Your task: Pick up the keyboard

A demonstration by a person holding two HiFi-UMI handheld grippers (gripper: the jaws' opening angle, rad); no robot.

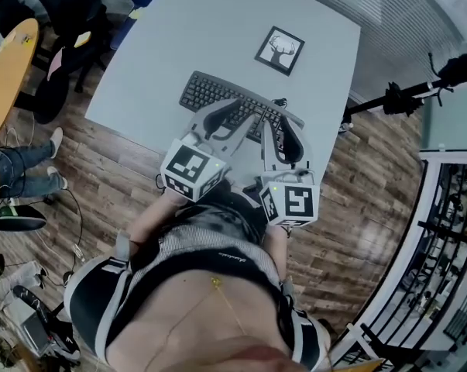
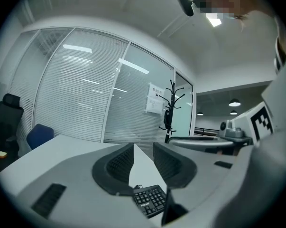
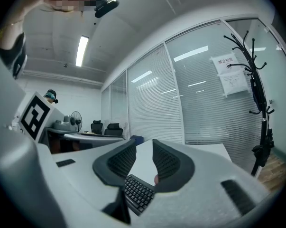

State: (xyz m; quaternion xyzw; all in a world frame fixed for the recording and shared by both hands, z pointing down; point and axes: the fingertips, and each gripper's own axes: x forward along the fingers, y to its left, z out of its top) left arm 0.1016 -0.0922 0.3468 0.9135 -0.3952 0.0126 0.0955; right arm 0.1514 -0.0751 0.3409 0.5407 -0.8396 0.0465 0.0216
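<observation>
Two grippers hang level over the near part of a grey table (image 1: 218,29), one in each of the person's hands, their marker cubes (image 1: 193,169) pulled back beyond the table's near edge, in front of the person's body. On the table lies the black keyboard (image 1: 210,91), set at a slant close to that near edge. A small framed picture (image 1: 279,50) lies flat farther back, well apart from it. The left gripper (image 1: 231,115) reaches over the middle of the keyboard and the right gripper (image 1: 283,130) over its right end, the two just beside each other and pointing across the table. In the left gripper view the jaws stand a narrow way apart with only bare tabletop in the gap; the keyboard (image 2: 150,199) shows lower down, beneath the jaws and not pinched. The right gripper view gives the same reading: a slim gap between the ribbed pads (image 3: 165,163), nothing clamped, keys (image 3: 137,193) visible underneath. Glass walls with blinds and a black coat stand (image 3: 256,80) stand beyond the table.
</observation>
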